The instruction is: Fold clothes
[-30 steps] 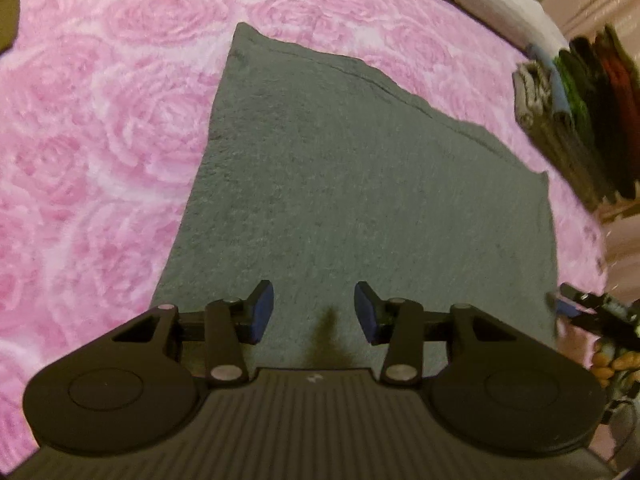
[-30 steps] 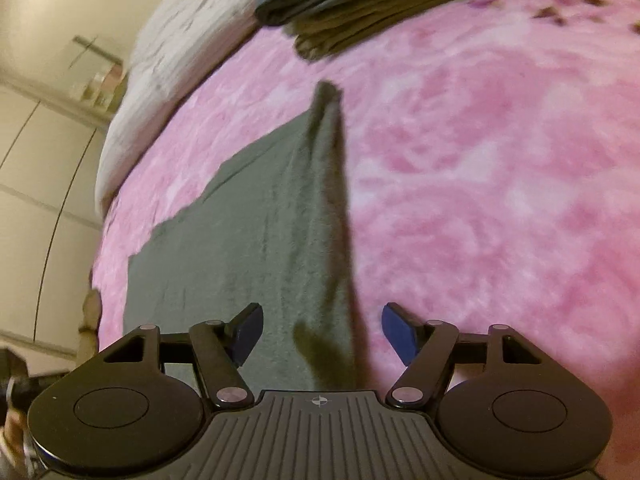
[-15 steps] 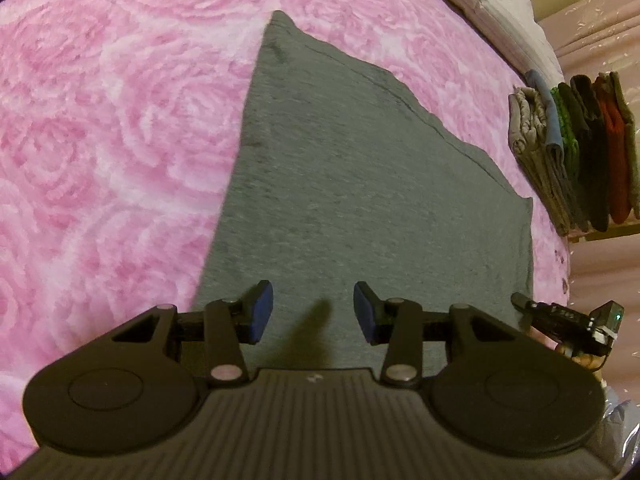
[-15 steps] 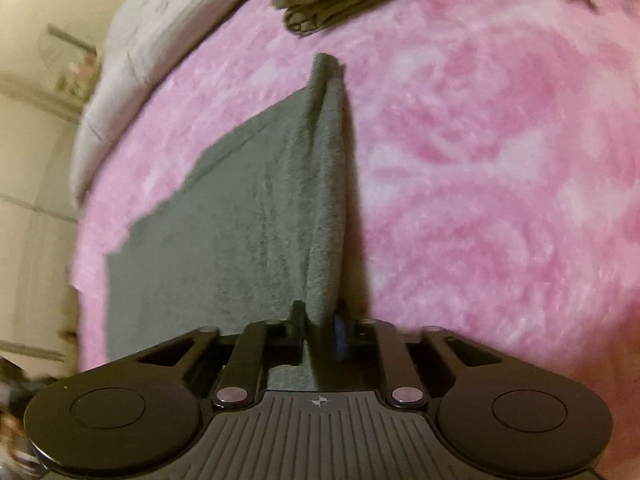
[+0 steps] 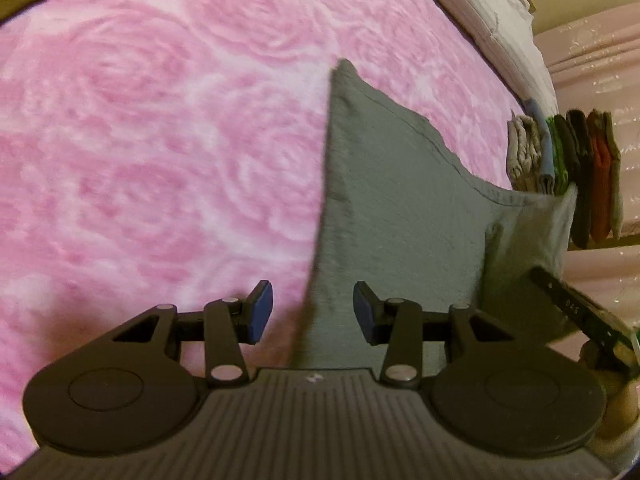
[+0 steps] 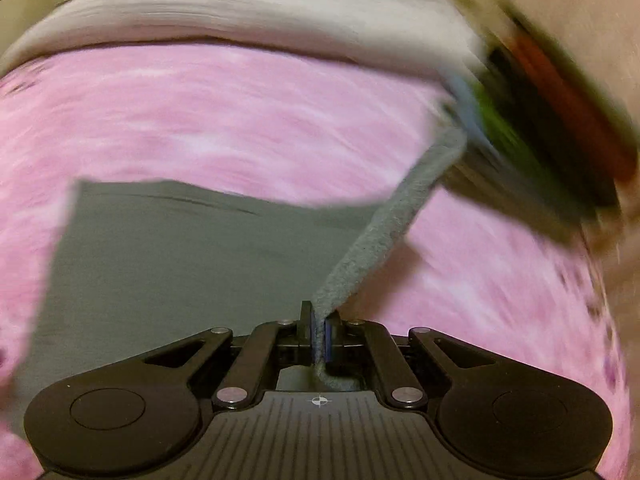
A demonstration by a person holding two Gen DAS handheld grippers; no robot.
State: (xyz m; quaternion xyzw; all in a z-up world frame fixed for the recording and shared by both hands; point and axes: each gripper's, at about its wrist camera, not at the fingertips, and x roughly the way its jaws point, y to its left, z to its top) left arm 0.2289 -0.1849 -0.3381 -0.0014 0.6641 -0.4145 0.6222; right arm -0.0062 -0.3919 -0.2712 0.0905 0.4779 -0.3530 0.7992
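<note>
Right wrist view shows the right gripper (image 6: 319,334) clamped on a lifted edge of the grey cloth (image 6: 168,256) spread on the pink blanket (image 6: 240,120), the left gripper (image 5: 313,312) hovering half-open and empty, so this fold looks barely begun.

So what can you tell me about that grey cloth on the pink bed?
The grey cloth is a plain, soft, fleecy-looking piece with a stitched hem along its far edge. Most of it lies flat on the pink rose-patterned blanket. One edge is pinched in the shut right gripper and lifted off the bed, so that side rises in a fold. The left gripper hangs open over the near edge, not gripping it. Folded clothes are stacked just beyond it.
</note>
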